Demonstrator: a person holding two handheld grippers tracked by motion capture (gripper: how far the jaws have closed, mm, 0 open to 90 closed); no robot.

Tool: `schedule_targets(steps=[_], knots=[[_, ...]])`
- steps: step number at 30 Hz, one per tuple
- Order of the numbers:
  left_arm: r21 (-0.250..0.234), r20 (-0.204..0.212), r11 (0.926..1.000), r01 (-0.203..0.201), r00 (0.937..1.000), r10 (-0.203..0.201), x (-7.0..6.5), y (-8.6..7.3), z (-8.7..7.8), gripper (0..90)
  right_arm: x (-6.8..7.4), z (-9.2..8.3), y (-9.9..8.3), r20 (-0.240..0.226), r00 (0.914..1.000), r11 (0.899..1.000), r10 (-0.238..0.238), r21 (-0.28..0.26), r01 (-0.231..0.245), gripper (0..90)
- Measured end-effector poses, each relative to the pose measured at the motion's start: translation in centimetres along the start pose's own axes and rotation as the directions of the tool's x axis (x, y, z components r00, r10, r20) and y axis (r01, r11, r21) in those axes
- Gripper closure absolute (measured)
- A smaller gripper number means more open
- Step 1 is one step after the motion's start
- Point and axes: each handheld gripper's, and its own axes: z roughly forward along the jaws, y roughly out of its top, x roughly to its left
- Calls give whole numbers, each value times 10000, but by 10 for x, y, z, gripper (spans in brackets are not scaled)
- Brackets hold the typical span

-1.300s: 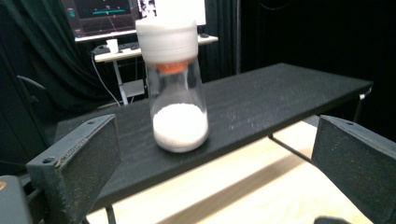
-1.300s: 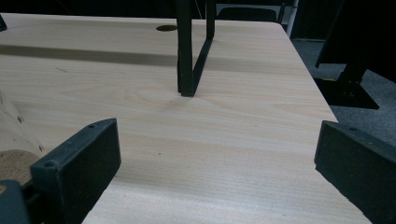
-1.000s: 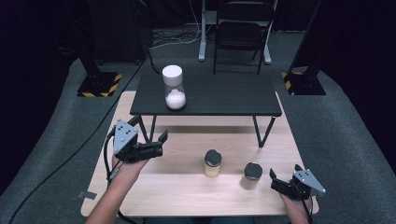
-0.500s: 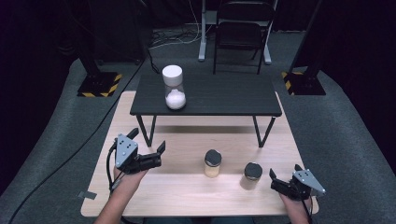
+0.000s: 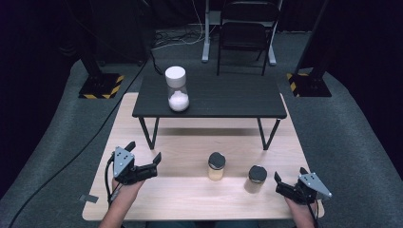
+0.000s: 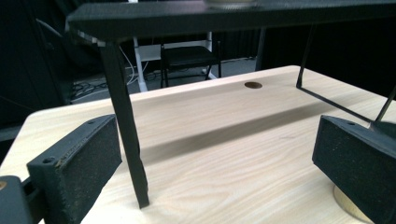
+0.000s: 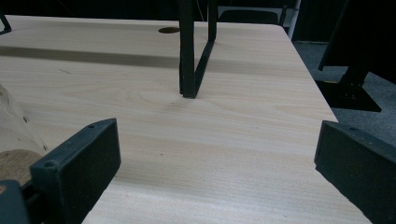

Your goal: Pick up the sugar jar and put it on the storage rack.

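Observation:
Two small jars with black lids stand on the light wooden table (image 5: 190,142): one (image 5: 216,166) near the middle, the other (image 5: 257,178) to its right. A tall jar with a white lid (image 5: 177,89), holding white powder, stands on the low black table (image 5: 223,97) behind. My left gripper (image 5: 144,152) is open at the front left, well left of the middle jar. In the left gripper view a black table leg (image 6: 125,126) rises between the jaws. My right gripper (image 5: 290,174) is open just right of the right jar, whose edge (image 7: 11,135) shows beside its left jaw.
The low black table stands on thin legs (image 7: 189,56) over the back half of the wooden top. A cable hole (image 6: 252,85) lies in the wood. A black chair (image 5: 244,35) and stand bases with hazard stripes (image 5: 100,85) sit on the grey floor beyond.
My left gripper has drawn back toward the front edge and slightly left, still open. The right gripper and the jars have stayed put.

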Motion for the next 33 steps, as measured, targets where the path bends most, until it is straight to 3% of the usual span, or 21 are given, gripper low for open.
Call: schedule_targets(steps=[17,24,33], knots=[[399,-551,9991,111,9984,-89,6,-46,3,8,-1,0,0,-104,9999,10000,87,-13,-88,0],[524,-395,9986,63,9992,-42,9,-66,2,11,0,0,0,-125,9999,10000,5,-26,-6,0],[657,-444,9972,345,9985,-316,14,-83,4,10,0,0,0,-129,9999,10000,-16,-22,15,0]])
